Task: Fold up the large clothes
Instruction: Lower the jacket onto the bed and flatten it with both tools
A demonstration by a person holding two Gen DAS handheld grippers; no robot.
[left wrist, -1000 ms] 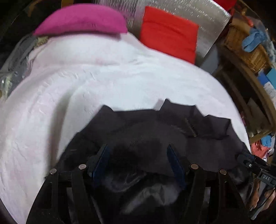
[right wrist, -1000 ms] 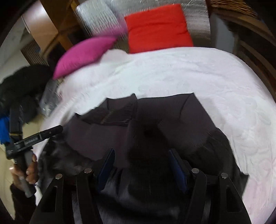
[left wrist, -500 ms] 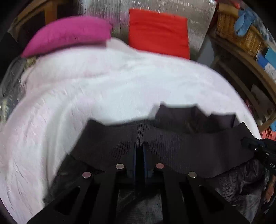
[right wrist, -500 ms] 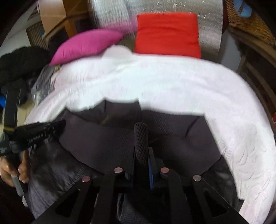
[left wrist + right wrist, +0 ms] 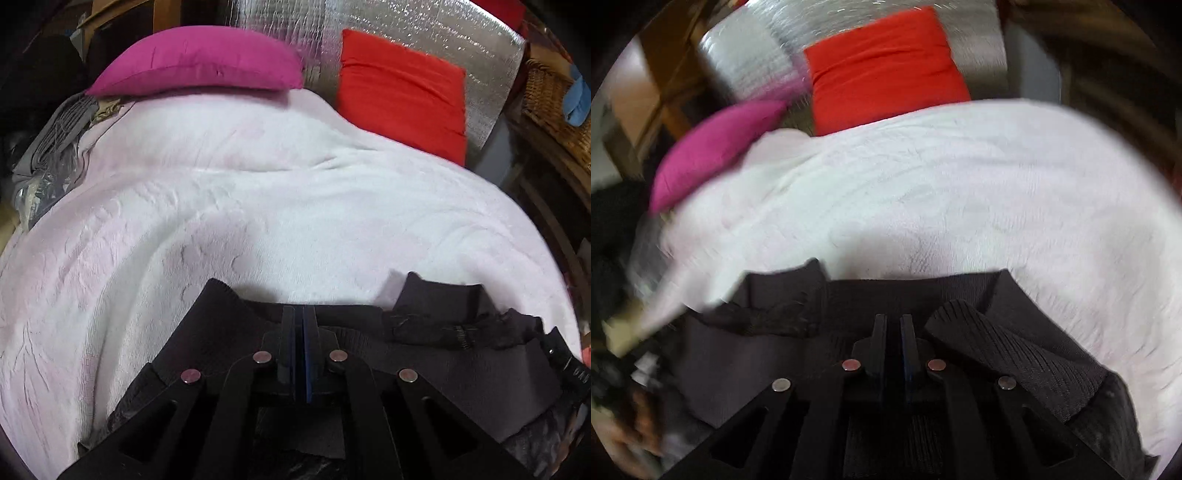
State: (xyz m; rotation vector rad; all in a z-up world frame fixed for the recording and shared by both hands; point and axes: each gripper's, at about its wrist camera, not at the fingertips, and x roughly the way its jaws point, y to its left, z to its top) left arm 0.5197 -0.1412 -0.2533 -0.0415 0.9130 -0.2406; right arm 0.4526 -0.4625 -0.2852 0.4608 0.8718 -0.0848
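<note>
Dark ribbed garment (image 5: pixel 461 365) on bed

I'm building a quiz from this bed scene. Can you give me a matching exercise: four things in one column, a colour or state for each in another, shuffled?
Things:
1. left gripper
2. blanket
3. flat cushion
4. plump pillow

Colour or state:
A. red
B. magenta
C. shut on the dark jacket
D. white

Pairs: 1-C, 2-D, 3-A, 4-B
</note>
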